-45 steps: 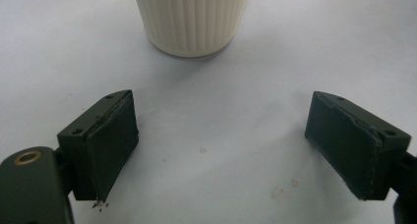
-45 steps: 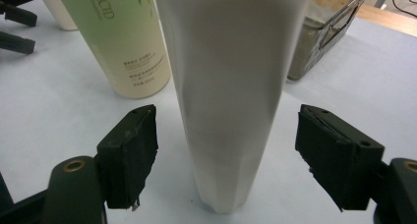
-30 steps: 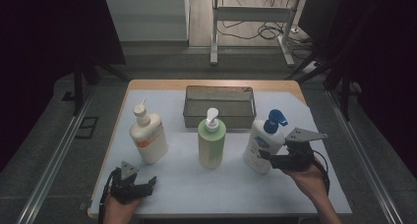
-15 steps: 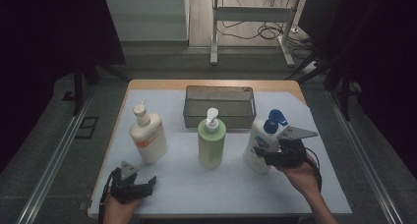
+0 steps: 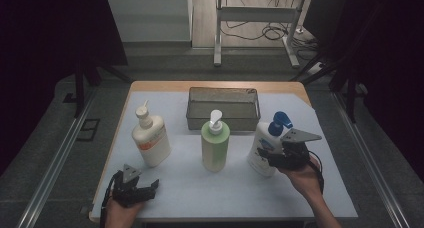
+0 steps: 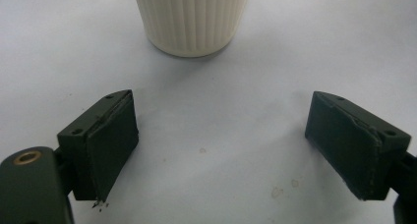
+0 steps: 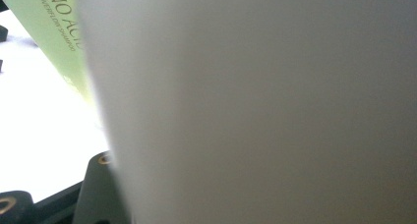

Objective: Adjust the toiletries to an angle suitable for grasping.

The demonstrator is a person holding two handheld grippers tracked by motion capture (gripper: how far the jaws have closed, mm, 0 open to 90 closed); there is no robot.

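Observation:
A white bottle with a blue pump [image 5: 264, 148] stands at the right of the white mat. My right gripper [image 5: 270, 155] reaches in from its right side; its jaws have just been closing around the bottle's lower body and now press on it. In the right gripper view the white bottle [image 7: 270, 106] is very close and hides most of the jaws. My left gripper [image 5: 150, 185] rests open near the front left edge with nothing between its jaws. Ahead of my left gripper [image 6: 223, 150] stands the ribbed base of a cream bottle [image 6: 192, 17].
The cream bottle with an orange label [image 5: 150, 138] stands at the left and a green pump bottle [image 5: 215, 145] in the middle; the green bottle [image 7: 54, 32] also appears beside the white one. A wire mesh basket [image 5: 222, 89] sits behind them. The mat's front edge [image 5: 225, 215] is close to both hands.
My right gripper has slid left onto the white bottle and its jaws have narrowed around it. The left gripper has stayed where it was.

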